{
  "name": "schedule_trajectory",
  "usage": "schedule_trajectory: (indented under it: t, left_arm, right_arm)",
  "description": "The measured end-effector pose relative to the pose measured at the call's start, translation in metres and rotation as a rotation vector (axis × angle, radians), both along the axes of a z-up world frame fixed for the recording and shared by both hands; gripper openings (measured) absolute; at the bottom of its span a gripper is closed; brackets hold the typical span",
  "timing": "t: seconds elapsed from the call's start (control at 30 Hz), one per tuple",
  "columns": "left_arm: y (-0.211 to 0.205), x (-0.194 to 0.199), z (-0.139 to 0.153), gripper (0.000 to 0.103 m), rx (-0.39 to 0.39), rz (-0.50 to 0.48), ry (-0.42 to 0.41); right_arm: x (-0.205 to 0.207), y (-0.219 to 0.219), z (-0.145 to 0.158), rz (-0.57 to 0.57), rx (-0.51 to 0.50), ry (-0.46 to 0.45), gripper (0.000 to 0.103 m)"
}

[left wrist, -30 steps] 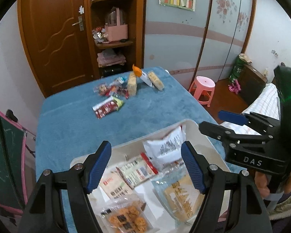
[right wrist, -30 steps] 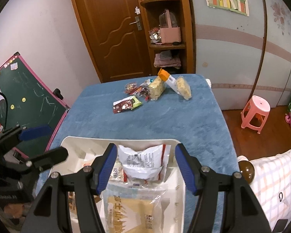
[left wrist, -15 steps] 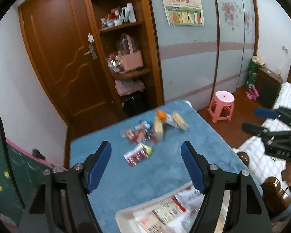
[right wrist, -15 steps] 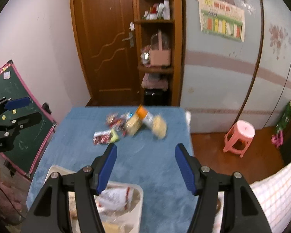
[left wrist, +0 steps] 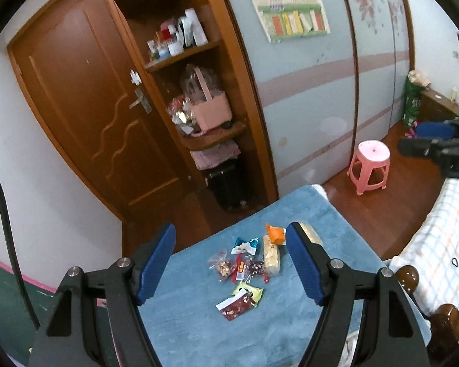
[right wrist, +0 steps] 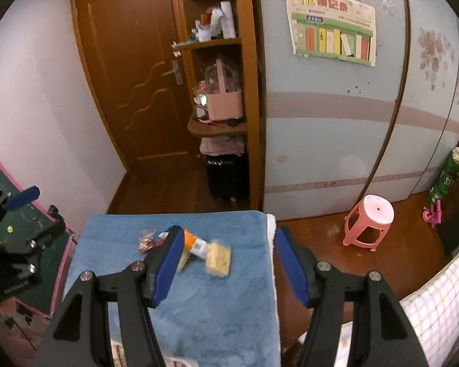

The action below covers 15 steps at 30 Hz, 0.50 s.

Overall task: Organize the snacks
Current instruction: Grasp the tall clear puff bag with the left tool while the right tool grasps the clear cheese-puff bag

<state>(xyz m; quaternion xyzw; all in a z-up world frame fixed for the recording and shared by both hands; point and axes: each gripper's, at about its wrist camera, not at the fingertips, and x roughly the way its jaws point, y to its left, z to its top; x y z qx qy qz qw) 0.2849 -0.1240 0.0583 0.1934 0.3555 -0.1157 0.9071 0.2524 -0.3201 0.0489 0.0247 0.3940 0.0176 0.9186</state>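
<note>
Two handheld grippers with black frames and blue ribbed pads hang above a table covered in a blue fleece cloth (left wrist: 336,229). The left gripper (left wrist: 231,263) has its jaws spread wide with nothing between the pads, and through the gap its camera looks down on a loose cluster of snack packets lying on the far half of the cloth. Nearest is a red packet with a white edge (left wrist: 234,305), overlapping a green and yellow packet (left wrist: 251,291). Beyond them lie a clear packet of brown nuts (left wrist: 222,266), a dark red wrapped sweet (left wrist: 254,266) and a blue and white wrapper (left wrist: 244,245), all close together. A pale yellow cracker packet (left wrist: 271,255) lies just right of these, with an orange packet (left wrist: 275,234) touching its far end.

The right gripper (right wrist: 225,263) also stands open and empty, its pads well apart, over the cloth's right edge. In its view a second yellow cracker packet (right wrist: 218,258) lies blurred beside the orange packet. The left gripper shows at the left border of that view.

Behind the table stand a brown wooden door (right wrist: 128,70), a corner shelf holding a pink basket (left wrist: 209,110), and a pink plastic stool (right wrist: 368,221) on the wooden floor
</note>
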Motion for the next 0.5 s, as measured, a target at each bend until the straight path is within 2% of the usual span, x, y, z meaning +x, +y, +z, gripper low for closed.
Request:
schedule_trajectory:
  t: [0.1, 0.3, 0.5]
  left_arm:
    - [-0.012, 0.036, -0.036, 0.073, 0.003, -0.009, 0.083]
    - [-0.023, 0.092, -0.127, 0.073, 0.068, 0.025, 0.203]
    - [-0.023, 0.130, -0.207, 0.073, 0.033, 0.067, 0.355]
  right_arm:
    - [0.034, -0.006, -0.021, 0.000, 0.018, 0.071, 0.063]
    - [0.092, -0.010, -0.092, -0.002, 0.035, 0.202, 0.063]
    - [0.132, 0.003, -0.179, 0.028, 0.113, 0.353, 0.063]
